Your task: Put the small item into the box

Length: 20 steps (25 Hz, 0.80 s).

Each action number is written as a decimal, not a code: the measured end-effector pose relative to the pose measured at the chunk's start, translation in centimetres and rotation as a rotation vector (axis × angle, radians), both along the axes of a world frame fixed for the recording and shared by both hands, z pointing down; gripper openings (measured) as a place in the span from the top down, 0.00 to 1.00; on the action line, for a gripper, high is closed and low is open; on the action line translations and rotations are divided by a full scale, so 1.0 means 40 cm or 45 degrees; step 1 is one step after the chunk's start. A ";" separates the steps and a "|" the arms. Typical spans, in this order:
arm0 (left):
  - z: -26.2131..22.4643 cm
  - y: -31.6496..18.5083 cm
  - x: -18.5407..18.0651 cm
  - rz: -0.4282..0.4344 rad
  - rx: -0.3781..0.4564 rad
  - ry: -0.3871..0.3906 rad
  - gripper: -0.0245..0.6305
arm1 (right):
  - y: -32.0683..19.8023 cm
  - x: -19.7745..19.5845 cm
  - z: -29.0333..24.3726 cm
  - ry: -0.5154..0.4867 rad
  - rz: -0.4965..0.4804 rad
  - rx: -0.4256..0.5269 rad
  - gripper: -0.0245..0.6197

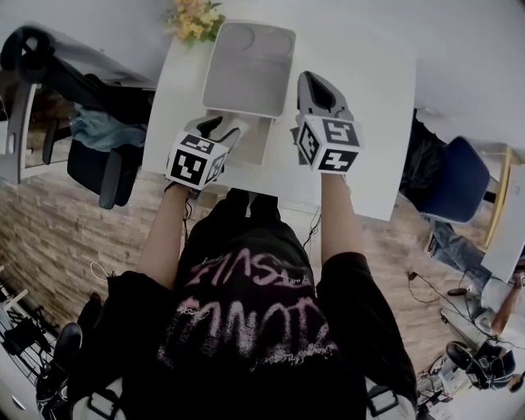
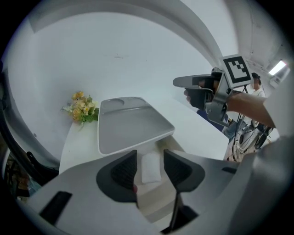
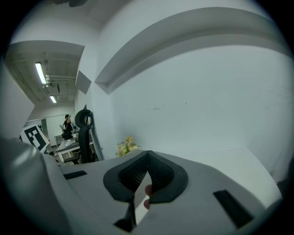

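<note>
1. The item (image 2: 150, 170) lay inside the box (image 1: 258, 141), under the left gripper (image 2: 150, 155), whose jaws stood spread.
2. The right gripper (image 3: 147, 157), beside the box, was pressed together, empty.
3. Placing looked done; next, probably lifting clear of the box.

Shirt print (image 1: 250, 316) illegible, no readable text

The box (image 1: 258, 143) is left open to reach from above; its far side is blocked by the raised lid (image 1: 248, 70), the table's (image 1: 369, 164) far-left corner by flowers (image 1: 194, 18).
</note>
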<state>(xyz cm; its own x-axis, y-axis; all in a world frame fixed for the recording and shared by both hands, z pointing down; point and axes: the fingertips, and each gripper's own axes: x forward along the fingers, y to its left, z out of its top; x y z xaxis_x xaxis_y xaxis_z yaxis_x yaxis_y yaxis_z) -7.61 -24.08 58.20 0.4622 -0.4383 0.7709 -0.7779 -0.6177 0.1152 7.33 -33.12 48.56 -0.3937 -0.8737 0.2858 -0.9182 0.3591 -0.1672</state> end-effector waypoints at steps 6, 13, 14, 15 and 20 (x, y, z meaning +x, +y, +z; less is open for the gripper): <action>-0.051 -0.032 -0.006 -0.049 0.102 0.021 0.74 | 0.000 0.005 -0.030 0.001 0.001 0.030 0.95; -0.122 -0.078 -0.019 -0.072 0.215 0.047 0.80 | -0.003 0.000 -0.065 0.005 0.004 0.065 0.95; -0.133 -0.086 -0.020 -0.078 0.234 0.051 0.81 | -0.004 -0.001 -0.071 0.006 0.005 0.070 0.95; -0.144 -0.094 -0.021 -0.083 0.253 0.057 0.82 | -0.006 -0.001 -0.076 0.008 0.005 0.076 0.95; -0.203 -0.131 -0.025 -0.118 0.343 0.078 0.88 | -0.009 0.004 -0.106 0.012 0.013 0.103 0.95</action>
